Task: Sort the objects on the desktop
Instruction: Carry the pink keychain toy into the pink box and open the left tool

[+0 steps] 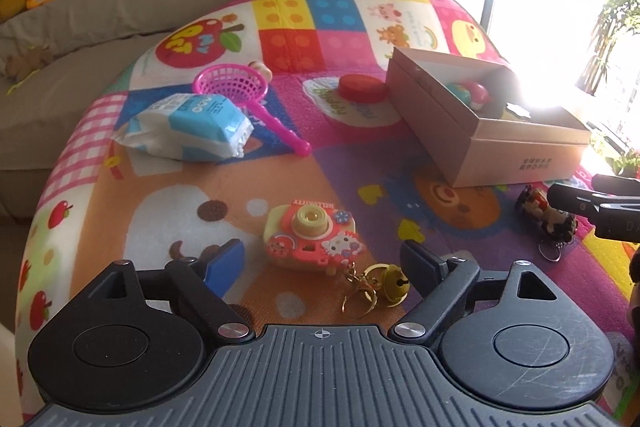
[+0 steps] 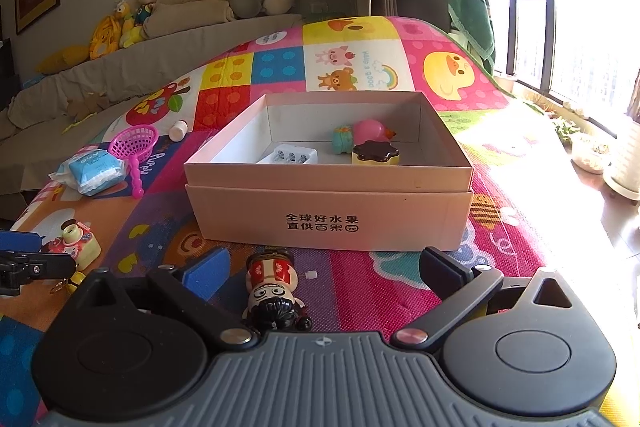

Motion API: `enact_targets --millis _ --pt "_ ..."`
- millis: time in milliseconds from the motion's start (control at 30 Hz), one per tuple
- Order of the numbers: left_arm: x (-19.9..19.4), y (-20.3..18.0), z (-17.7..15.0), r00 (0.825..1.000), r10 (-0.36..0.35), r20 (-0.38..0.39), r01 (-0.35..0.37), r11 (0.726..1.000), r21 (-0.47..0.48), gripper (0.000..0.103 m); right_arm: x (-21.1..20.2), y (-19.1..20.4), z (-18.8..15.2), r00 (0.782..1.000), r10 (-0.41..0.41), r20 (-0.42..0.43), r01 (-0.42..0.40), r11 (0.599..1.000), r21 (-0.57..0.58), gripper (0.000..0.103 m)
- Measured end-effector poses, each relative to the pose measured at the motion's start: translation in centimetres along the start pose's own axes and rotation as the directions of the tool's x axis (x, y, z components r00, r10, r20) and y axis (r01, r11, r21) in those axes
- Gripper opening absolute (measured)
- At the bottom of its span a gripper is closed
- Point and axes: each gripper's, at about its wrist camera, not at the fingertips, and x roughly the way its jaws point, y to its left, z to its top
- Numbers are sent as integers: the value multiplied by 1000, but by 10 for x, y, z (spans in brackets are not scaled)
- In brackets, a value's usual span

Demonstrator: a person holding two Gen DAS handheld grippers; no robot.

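My left gripper (image 1: 320, 259) is open, its fingers on either side of a pink toy camera keychain (image 1: 314, 235) with a gold bell (image 1: 394, 285), lying on the colourful play mat. My right gripper (image 2: 324, 273) is open around a small doll figure keychain (image 2: 274, 291) lying on the mat, just in front of the open cardboard box (image 2: 328, 215). The box holds a pink toy (image 2: 370, 131), a brown-lidded yellow case (image 2: 376, 153) and a white battery holder (image 2: 290, 155). The doll also shows in the left wrist view (image 1: 548, 215), beside the box (image 1: 480, 131).
A tissue pack (image 1: 192, 127), a pink toy net (image 1: 240, 91), a red lid (image 1: 362, 87) and a small white bottle (image 2: 178, 130) lie on the mat (image 1: 360, 163). A sofa with plush toys (image 2: 120, 23) stands behind. A window and plant pots (image 2: 592, 151) are at the right.
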Motion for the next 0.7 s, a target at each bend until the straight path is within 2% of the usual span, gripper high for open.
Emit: enact_targets --millis 100,167,300,367,467,700 --pt "15 2 4 1000 25 -14 -25 1000 -11 88 -1 9 0 1000 7 -4 -7 998 -55 99" --pt "21 1 5 1000 21 -19 -21 1000 -9 88 2 17 2 999 30 -41 -34 996 -87 87" --pt "20 -3 1 1000 2 -13 -2 1000 6 87 11 30 2 992 43 -118 -57 991 -119 69" --pt "19 -1 0 1000 9 -9 -9 1000 -2 81 14 34 1 988 47 -145 -66 990 -128 50" --pt "17 1 2 1000 22 -4 -22 1000 -13 65 12 34 3 984 55 -170 -77 989 -126 34" --pt "3 -10 7 1000 -14 13 14 1000 26 65 -11 31 9 978 90 -186 -119 982 -150 32"
